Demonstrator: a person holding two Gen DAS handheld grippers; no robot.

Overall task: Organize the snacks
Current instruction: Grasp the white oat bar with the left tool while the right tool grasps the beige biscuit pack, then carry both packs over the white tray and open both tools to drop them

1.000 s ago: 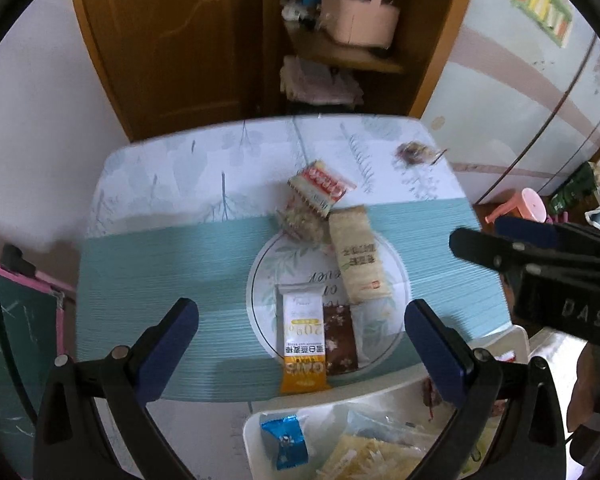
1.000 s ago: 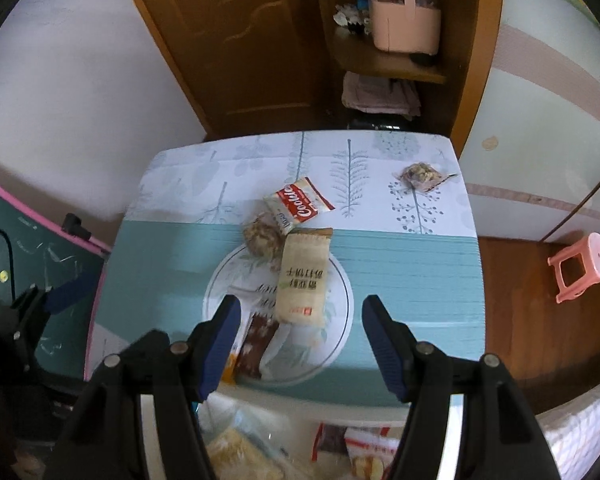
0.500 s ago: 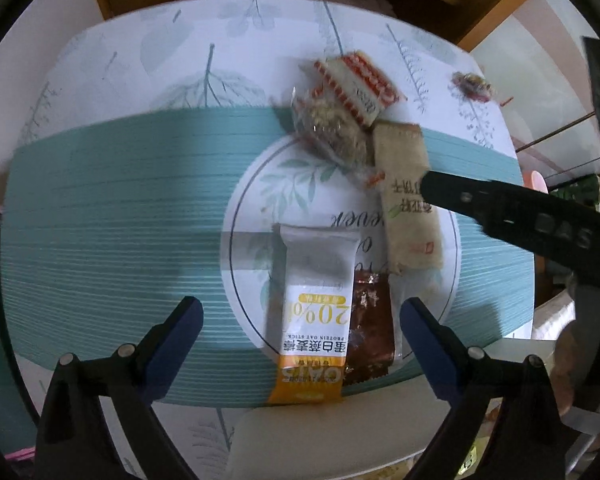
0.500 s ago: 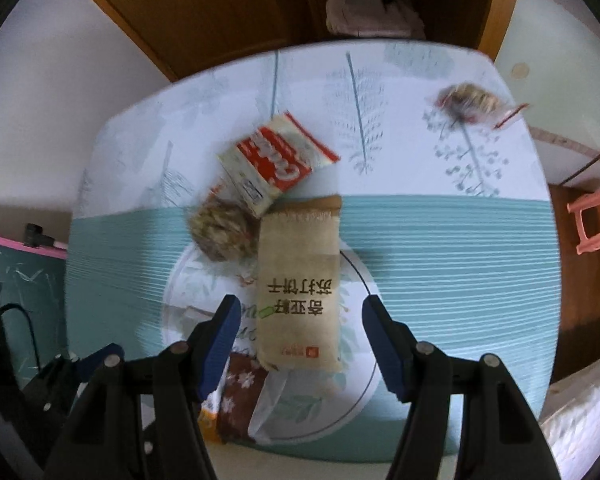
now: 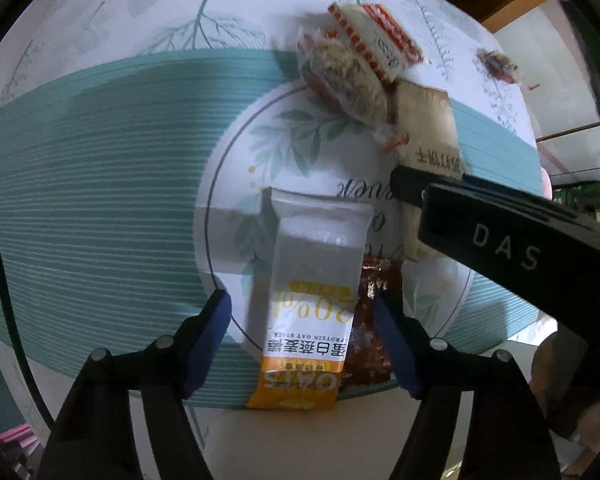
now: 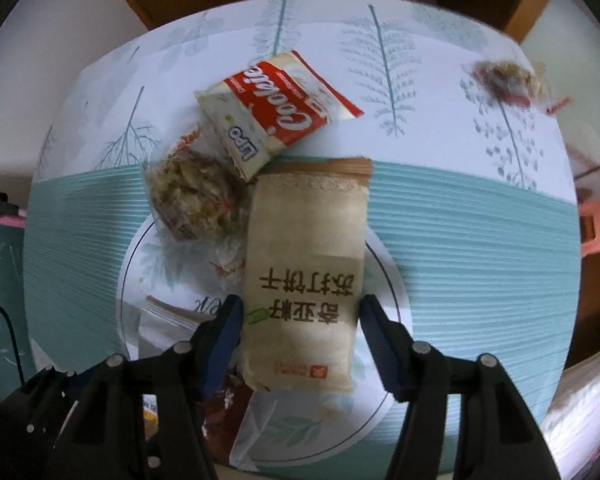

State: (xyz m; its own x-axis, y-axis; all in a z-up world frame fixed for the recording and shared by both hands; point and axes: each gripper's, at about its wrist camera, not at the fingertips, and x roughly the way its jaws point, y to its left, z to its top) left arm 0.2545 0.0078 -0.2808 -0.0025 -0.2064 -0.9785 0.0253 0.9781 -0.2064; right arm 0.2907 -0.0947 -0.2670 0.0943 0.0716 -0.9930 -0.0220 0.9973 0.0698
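My left gripper [image 5: 302, 312] is open, its blue fingers on either side of a white and orange oat bar [image 5: 312, 304] lying on the table. A brown wrapped snack [image 5: 370, 332] lies partly under the bar's right side. My right gripper [image 6: 300, 316] is open and straddles a beige cracker pack [image 6: 304, 276]. A red and white cookie pack [image 6: 278, 110] and a clear bag of flaky snack [image 6: 196, 196] lie just beyond it. The right gripper's black body [image 5: 500, 236] crosses the left wrist view.
The table has a teal and white leaf-print cloth [image 6: 460, 232]. A small wrapped snack [image 6: 508, 78] lies alone at the far right corner. A pink stool [image 6: 598, 224] stands on the floor to the right. A wooden door and shelf are behind the table.
Both grippers have moved down and forward to the table. The left one now brackets the oat bar and the right one brackets the cracker pack. The white bin has left view.
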